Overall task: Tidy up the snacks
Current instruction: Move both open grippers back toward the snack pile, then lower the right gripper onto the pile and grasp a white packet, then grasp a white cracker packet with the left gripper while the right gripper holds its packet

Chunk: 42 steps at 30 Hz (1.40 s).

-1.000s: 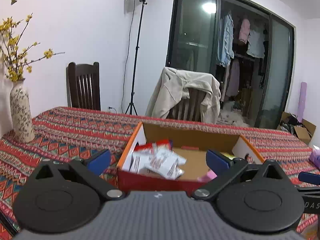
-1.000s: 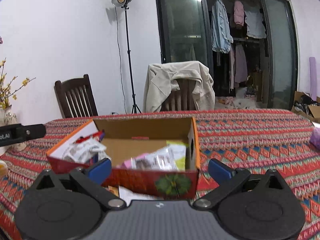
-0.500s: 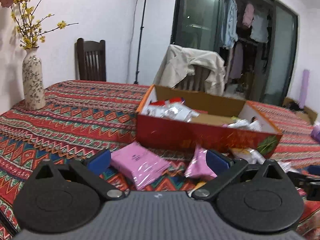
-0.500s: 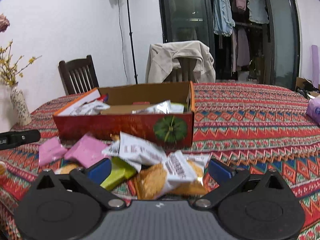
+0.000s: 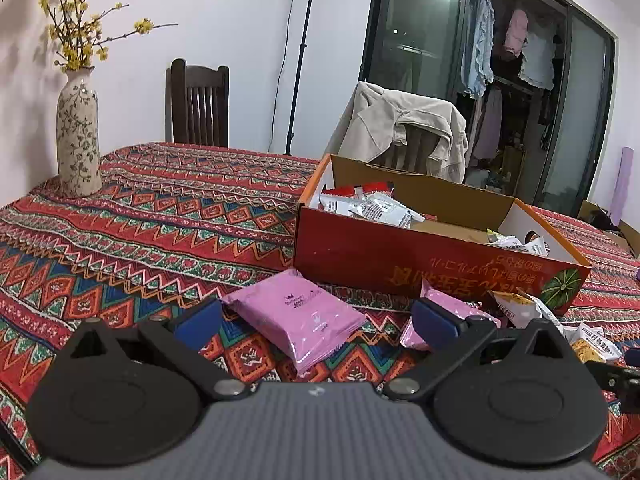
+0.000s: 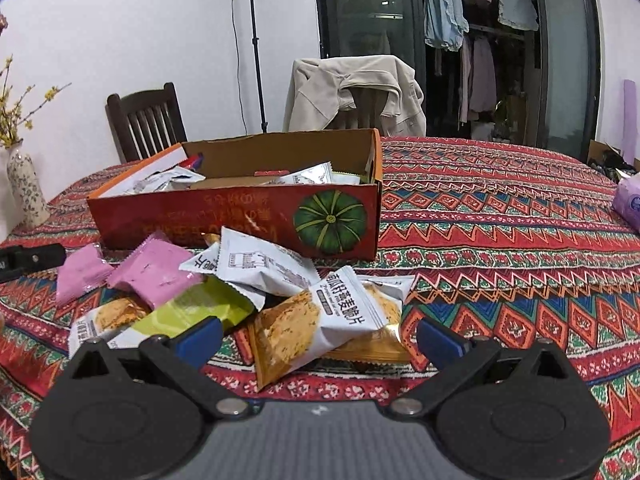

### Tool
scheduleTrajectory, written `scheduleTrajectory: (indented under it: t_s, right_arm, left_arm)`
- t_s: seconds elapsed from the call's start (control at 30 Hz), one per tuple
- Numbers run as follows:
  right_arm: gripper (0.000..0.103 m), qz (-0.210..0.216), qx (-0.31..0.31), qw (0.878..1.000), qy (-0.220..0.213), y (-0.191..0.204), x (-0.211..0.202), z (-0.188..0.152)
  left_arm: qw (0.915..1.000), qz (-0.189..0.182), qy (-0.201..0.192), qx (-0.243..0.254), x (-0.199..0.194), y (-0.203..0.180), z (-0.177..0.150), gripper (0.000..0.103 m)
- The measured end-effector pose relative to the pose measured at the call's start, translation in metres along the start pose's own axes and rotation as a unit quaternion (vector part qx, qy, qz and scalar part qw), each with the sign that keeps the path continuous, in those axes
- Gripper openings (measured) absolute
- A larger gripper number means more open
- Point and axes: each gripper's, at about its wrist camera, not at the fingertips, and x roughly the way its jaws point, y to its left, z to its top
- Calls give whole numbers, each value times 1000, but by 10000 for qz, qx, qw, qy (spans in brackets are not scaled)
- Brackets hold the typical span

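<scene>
Here both grippers' fingers [image 5: 198, 319] gape wide, holding nothing

The tablecloth [image 5: 168, 216] was a busy weave of red, orange, teal and blue zigzags and diamonds. The box [image 6: 240, 216] was glossy red outside with orange rims and plain brown card inside — a green striped pumpkin [image 6: 329, 221] was printed on its front. Two packets [image 5: 294, 322] were pink; another packet [image 6: 192, 312] was lime green, and a white one [image 6: 320, 324] showed golden crisps. The vase [image 5: 78, 136] was cream with dark leafy sprigs — its blossoms [image 5: 76, 28] yellow.
</scene>
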Motion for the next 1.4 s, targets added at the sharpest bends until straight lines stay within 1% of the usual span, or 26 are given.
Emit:
scheduleTrajectory:
  t_s: [0.2, 0.3, 0.33, 0.43, 0.5, 0.6, 0.63, 0.67, 0.7, 0.87, 0.97, 1.13, 1.17, 1.3, 1.4]
  right_arm:
    - [103, -266, -300, 9991, 102, 4, 13, 11]
    - [103, -356, -499, 9980, 174, 8, 24, 10]
    - [101, -375, -553, 9976, 168, 10, 26, 9]
    - [91, -354, -776, 9963, 79, 17, 28, 3]
    - [86, -297, -878, 9957, 23, 21, 26, 3]
    - [72, -256, -936, 9953, -17, 22, 23, 2]
    - [64, -238, -947, 9952, -42, 23, 22, 2]
    - [60, -228, -960, 9951, -62, 23, 21, 2]
    - [58, -224, -974, 9950, -84, 23, 20, 1]
    - [36, -211, -917, 9950, -340, 21, 10, -1]
    - [26, -213, -796, 9952, -528, 18, 3, -2]
    - [17, -74, -534, 9958, -745, 9, -6, -2]
    - [14, -35, -493, 9955, -810, 7, -8, -2]
    - [14, 29, -351, 9937, -1066, 1, -17, -2]
    - [14, 59, -274, 9929, -1154, -2, -20, -2]
  left_arm:
    - [10000, -4, -6, -13, -1, -1, -2, 103]
    - [10000, -2, 31, -38, 0, 0, -2, 103]
    - [10000, 1, 45, -47, 1, 1, -2, 103]
    - [9999, -59, 108, -78, 3, 1, -2, 103]
    - [9999, -65, 125, -83, 3, 1, -3, 103]
    - [9999, -76, 117, -101, 3, 1, -3, 103]
    - [9998, -72, 117, -106, 3, 2, -3, 103]
    - [9998, -70, 123, -111, 3, 1, -3, 103]
    - [9998, -70, 131, -121, 4, 2, -3, 103]
    - [9998, -59, 136, -161, 3, 3, -3, 103]
    - [9998, -54, 138, -166, 3, 3, -3, 103]
    - [9997, -29, 141, -179, 4, 4, -4, 103]
    - [9997, -24, 142, -181, 4, 4, -4, 103]
    - [9997, -13, 147, -173, 4, 3, -4, 103]
    - [9997, 12, 170, -153, 5, 2, -4, 103]
